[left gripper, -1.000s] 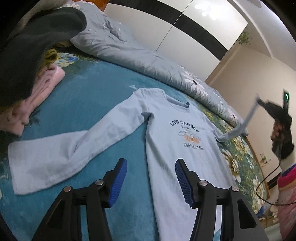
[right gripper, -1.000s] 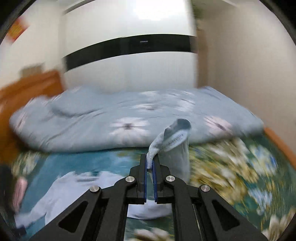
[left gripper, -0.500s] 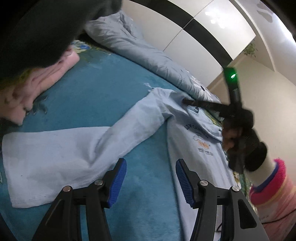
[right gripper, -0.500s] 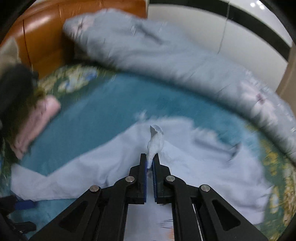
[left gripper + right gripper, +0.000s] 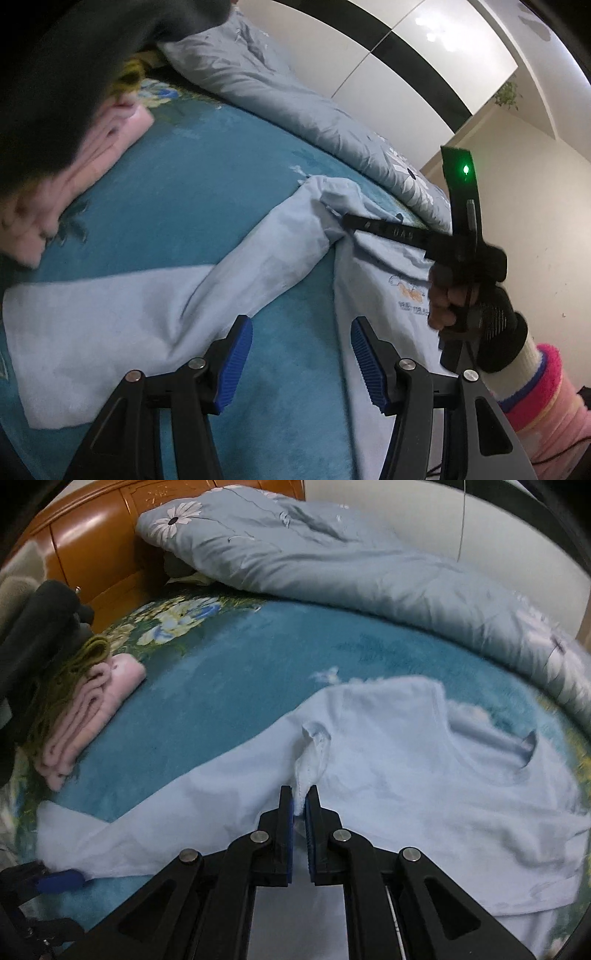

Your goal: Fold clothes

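One sleeve of the pale blue shirt lay folded across its chest, pinched in your right gripper, while the other sleeve stretched toward 9 o'clock on the bed, your left gripper spread empty above it.

Home bedroom. Bed w/ teal plush floral blanket as work surface. Rumpled pale-blue duvet w/ daisy print along far side. Glossy orange-brown wooden headboard behind. Stack of folded clothes (pink, olive, dark) on bed nr headboard. White wardrobe doors w/ black band along wall; cream walls, small plant up on wardrobe top corner. Light-blue long-sleeve shirt spread on bed.
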The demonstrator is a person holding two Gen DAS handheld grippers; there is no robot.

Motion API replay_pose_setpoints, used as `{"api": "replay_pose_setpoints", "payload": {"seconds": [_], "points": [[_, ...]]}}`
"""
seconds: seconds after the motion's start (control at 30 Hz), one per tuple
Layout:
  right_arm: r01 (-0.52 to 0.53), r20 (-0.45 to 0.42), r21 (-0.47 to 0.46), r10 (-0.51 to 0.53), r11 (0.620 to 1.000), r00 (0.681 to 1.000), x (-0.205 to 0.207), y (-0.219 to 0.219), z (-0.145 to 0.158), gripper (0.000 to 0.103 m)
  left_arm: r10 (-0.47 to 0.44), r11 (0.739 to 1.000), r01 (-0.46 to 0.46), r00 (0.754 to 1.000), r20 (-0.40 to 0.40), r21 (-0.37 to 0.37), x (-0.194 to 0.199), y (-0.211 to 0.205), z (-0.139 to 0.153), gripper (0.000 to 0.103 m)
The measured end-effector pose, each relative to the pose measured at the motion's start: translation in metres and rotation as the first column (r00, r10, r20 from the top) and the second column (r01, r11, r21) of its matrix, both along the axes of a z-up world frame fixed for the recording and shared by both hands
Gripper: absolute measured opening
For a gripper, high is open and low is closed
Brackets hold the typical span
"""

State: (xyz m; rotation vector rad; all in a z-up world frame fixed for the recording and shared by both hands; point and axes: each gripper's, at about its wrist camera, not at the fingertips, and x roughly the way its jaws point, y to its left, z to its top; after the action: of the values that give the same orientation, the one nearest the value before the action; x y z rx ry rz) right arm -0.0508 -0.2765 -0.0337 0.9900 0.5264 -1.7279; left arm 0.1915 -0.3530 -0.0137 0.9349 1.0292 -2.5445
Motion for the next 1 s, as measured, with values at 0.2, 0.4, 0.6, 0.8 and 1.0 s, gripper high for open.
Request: {"api": "replay_pose_setpoints", "payload": {"seconds": [0.2, 0.4, 0.6, 0.8, 1.0], "points": [[-0.013, 0.084, -0.131, 0.024, 0.991, 0.996, -0.026, 0.057, 0.028, 0.034, -0.046, 0.994, 0.048, 0.999, 0.025, -0.094, -0.062, 0.009, 0.029, 0.06], [0.292, -0.003, -0.152, -0.296, 0.944, 0.955, -0.121, 0.164, 0.046, 0.039, -0.081, 0.978, 0.105, 0.987, 0.135, -0.181, -0.144, 0.013, 0.034, 0.061], [0.501, 0.086, -0.073, -0.495, 0.862, 0.865, -0.197, 0.224, 0.016, 0.039, 0.018, 0.947, 0.094, 0.94, 0.342, -0.308, -0.201, 0.0, 0.002, 0.061], [0.539, 0.113, -0.014, -0.535, 0.842, 0.838, -0.236, 0.222, -0.006, 0.039, 0.034, 0.936, 0.114, 0.913, 0.408, -0.333, -0.209, -0.005, -0.02, 0.061], [0.546, 0.152, -0.032, -0.536, 0.837, 0.831, -0.262, 0.19, -0.009, 0.039, 0.033, 0.93, 0.122, 0.912, 0.41, -0.346, -0.211, -0.005, -0.024, 0.062]]}}
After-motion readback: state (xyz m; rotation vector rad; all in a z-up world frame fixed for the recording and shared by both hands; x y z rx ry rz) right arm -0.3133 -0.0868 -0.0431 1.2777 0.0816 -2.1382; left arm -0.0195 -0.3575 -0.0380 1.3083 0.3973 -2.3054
